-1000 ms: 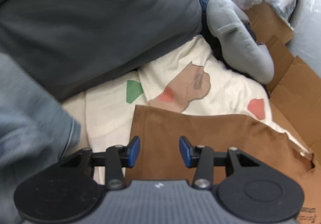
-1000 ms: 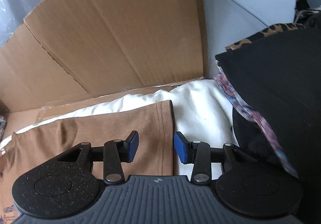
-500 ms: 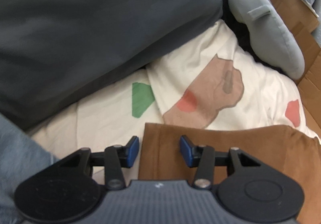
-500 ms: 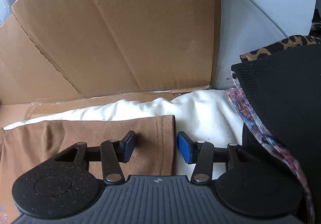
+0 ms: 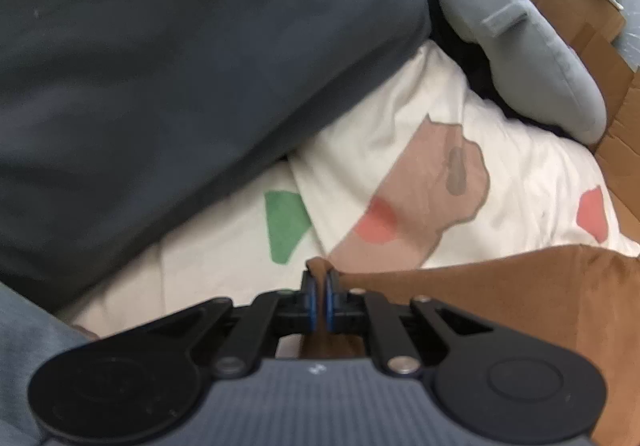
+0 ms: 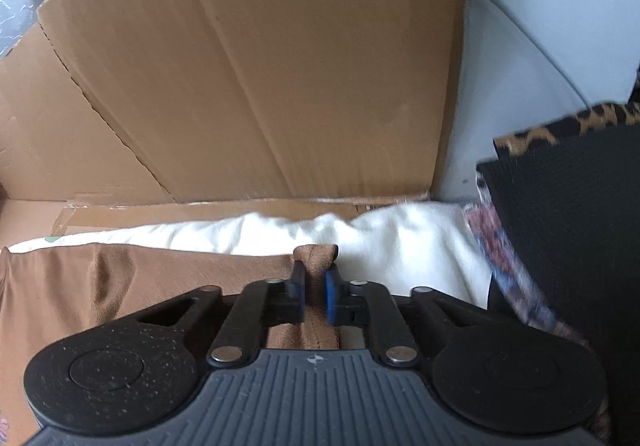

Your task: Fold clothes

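Note:
A brown garment (image 5: 500, 298) lies flat on a cream sheet with coloured patches (image 5: 400, 174). In the left wrist view my left gripper (image 5: 319, 288) is shut on the garment's left corner, and a small fold of brown cloth pokes up between the blue pads. The right wrist view shows the same brown garment (image 6: 120, 286) stretching off to the left. There my right gripper (image 6: 316, 284) is shut on its right corner, with a bunched tuft of cloth standing above the fingers.
A large dark grey cushion (image 5: 180, 66) fills the upper left, and a grey neck pillow (image 5: 520, 58) lies behind the sheet. Flattened cardboard (image 6: 248, 78) rises behind the garment. A black folded pile over leopard-print cloth (image 6: 568, 226) sits at the right. A blue-grey sleeve (image 5: 24, 334) shows bottom left.
Both grippers were open over the garment's corners and have closed on them, puckering the cloth. The left gripper slid toward the left corner first.

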